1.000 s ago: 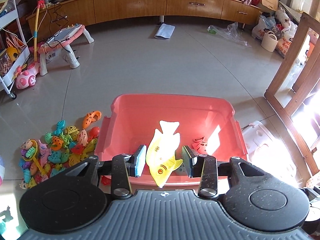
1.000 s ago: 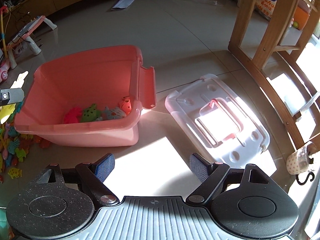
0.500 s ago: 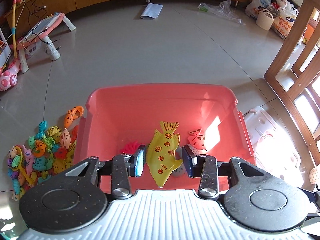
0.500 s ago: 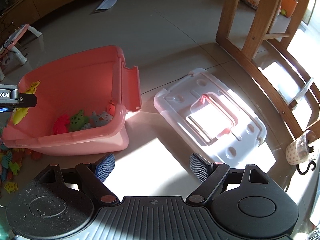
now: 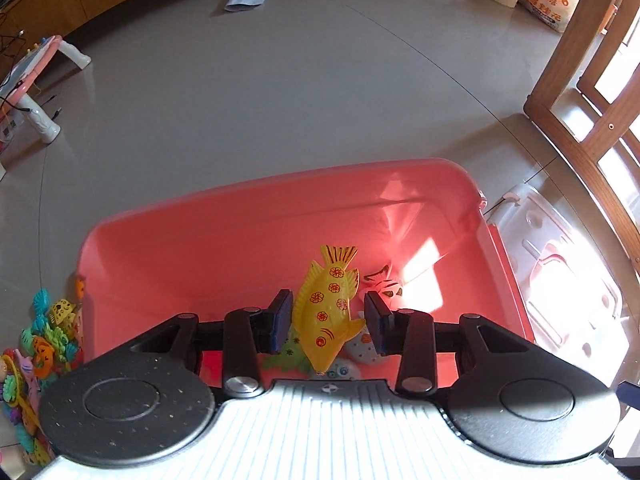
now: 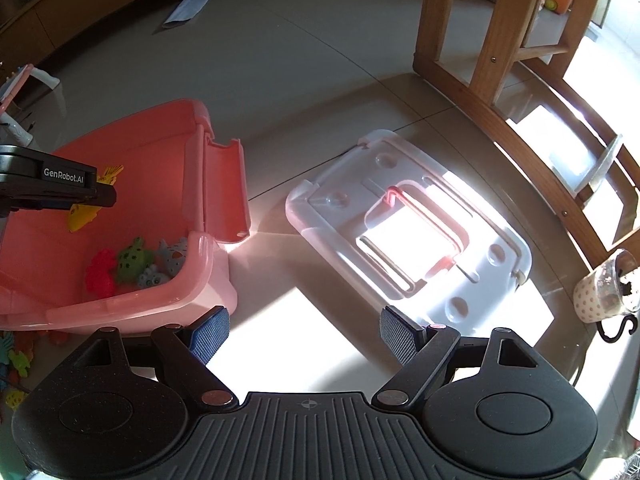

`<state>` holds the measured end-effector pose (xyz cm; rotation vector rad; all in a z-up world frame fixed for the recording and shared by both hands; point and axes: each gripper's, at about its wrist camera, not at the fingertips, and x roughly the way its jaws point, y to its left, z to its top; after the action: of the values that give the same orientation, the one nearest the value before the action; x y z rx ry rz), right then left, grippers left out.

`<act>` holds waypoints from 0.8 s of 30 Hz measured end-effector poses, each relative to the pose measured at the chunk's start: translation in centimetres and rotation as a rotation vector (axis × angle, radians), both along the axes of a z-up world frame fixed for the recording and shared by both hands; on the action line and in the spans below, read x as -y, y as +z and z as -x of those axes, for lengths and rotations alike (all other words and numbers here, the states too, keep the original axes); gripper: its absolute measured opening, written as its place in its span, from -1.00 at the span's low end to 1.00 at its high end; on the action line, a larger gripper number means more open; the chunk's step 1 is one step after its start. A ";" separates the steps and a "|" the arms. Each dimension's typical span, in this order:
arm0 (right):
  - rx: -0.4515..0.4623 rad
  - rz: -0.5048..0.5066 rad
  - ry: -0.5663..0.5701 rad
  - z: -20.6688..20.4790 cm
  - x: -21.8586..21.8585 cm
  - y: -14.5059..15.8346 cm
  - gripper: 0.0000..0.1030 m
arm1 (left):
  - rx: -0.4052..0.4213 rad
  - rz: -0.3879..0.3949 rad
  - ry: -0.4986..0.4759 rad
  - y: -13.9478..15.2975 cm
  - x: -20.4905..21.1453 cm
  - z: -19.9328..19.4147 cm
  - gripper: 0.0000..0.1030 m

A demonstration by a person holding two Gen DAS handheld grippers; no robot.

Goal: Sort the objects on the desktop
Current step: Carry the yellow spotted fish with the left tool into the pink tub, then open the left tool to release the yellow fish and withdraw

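Note:
A yellow toy fish with red flowers hangs between the pads of my left gripper, over the inside of the pink bin. The left pad touches it; a gap shows at the right pad, so the jaws look partly open. In the right wrist view the same fish pokes out below the left gripper's black body above the bin. Several toy animals lie in the bin's bottom. My right gripper is wide open and empty above the sunlit floor.
A pile of small colourful toys lies on the floor left of the bin. The bin's white lid lies flat to the right. A wooden chair frame stands beyond it. A spotted cup sits at far right.
My left gripper has moved forward over the bin and tilted down, carrying the yellow fish lower into it. The right gripper's view has shifted right; its jaws stay open.

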<state>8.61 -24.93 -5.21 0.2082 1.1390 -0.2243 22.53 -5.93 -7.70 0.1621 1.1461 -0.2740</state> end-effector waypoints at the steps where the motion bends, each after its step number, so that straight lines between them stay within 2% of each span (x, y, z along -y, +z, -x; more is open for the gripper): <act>1: -0.003 0.002 -0.006 0.0 0.2 -0.1 0.55 | -0.004 -0.014 -0.015 -0.4 0.5 -0.2 -0.22; 8: -0.003 -0.008 -0.019 -0.2 1.2 -0.5 0.55 | -0.062 -0.066 -0.052 -2.9 2.2 -1.4 -0.22; 19: -0.002 -0.018 -0.002 -0.8 1.1 -0.9 0.55 | -0.155 -0.114 -0.078 -6.4 2.0 -2.2 -0.22; 24: -0.004 -0.011 0.007 -1.0 0.9 -1.0 0.55 | -0.228 -0.104 -0.076 -7.5 1.7 -2.8 -0.22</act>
<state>9.64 -25.87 -6.18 0.2130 1.1447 -0.2122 25.38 -7.68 -15.23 0.2714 1.3836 -0.3059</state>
